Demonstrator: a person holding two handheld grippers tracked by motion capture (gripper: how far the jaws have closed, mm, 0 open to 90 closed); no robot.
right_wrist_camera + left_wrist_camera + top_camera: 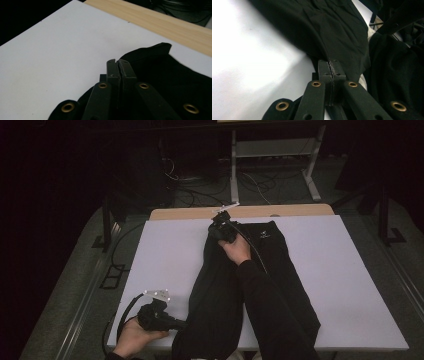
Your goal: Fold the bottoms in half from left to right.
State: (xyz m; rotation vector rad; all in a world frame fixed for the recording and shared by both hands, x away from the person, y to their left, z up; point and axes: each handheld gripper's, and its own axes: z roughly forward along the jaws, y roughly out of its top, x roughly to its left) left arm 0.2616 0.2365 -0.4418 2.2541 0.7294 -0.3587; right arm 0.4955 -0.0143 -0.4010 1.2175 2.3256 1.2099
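Both tools clenched on black garment: left tool near hem, right tool far edge (white table).

Black garment sprawled on a plain white sheet, with a small white logo near its far end (too tiny to read), and a strip of pale wood tabletop peeking out beyond the white. Left gripper is matte black with brass-coloured rivets, right gripper the same black and brass. The sleeve across the cloth is black too, and there's a grey plate atop the left gripper.
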